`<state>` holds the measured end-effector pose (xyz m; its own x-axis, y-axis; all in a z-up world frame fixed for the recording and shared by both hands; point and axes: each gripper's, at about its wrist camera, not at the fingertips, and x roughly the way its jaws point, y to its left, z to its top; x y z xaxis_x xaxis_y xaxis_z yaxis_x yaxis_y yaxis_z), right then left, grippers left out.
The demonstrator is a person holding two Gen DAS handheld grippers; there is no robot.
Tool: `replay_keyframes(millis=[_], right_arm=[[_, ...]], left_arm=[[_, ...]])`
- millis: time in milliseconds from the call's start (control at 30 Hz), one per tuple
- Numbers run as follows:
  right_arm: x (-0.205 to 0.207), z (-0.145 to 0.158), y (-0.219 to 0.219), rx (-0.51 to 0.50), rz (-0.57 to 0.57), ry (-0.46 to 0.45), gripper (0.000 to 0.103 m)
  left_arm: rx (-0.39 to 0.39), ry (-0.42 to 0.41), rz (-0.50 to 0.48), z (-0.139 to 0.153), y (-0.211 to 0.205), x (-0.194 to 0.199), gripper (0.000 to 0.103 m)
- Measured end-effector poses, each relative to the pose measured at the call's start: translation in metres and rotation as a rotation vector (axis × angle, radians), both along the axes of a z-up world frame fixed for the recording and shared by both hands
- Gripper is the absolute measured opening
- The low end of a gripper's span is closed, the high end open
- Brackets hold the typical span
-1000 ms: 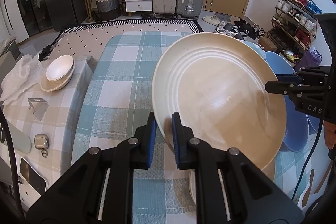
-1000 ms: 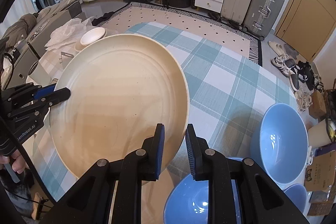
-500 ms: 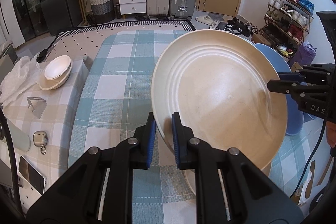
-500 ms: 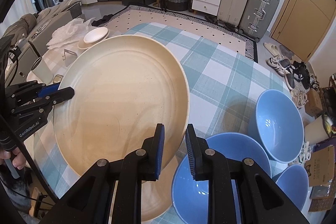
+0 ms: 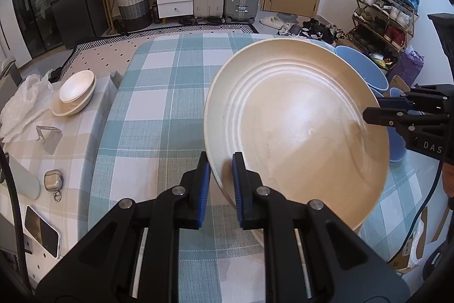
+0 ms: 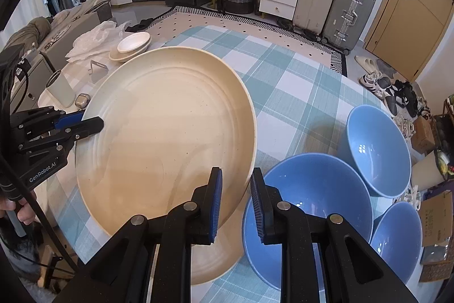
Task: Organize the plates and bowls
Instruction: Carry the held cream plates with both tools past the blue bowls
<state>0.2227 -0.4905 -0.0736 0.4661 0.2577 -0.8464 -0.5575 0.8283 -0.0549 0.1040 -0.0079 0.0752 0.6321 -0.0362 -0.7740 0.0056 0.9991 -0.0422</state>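
You're mid-carry: left gripper [image 5: 221,175] & right gripper [image 6: 235,196] fingers clamped on opp. rims of cream plate [image 5: 298,127], tilted over tabletop [image 5: 159,104]. Next, I'd judge: level it, lower onto second cream plate [image 6: 215,260] underneath, avoid blue bowls [image 6: 306,203].

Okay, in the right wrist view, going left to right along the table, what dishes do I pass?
Stacked white bowls → big cream plate held at its rim → largest blue bowl → upper blue bowl.

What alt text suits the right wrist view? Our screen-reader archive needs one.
Both grippers clamp a large cream plate by opposite rims, tilted above a blue-checked tablecloth: right gripper near, left gripper far. Three blue bowls sit to the right.
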Motion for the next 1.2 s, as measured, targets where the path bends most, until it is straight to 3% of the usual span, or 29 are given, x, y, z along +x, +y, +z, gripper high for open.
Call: replay_keyframes(millis=[667,1200], right_arm=[[-0.041,-0.039,-0.01,0.002,-0.007,0.015,0.021],[-0.054,-0.064,-0.018,-0.002,-0.042,0.048,0.021]], left_arm=[[0.005,0.039,-0.017,-0.03,-0.006,-0.027,0.011],[0.019,0.073,-0.047,-0.055,-0.017,-0.023,0.011]])
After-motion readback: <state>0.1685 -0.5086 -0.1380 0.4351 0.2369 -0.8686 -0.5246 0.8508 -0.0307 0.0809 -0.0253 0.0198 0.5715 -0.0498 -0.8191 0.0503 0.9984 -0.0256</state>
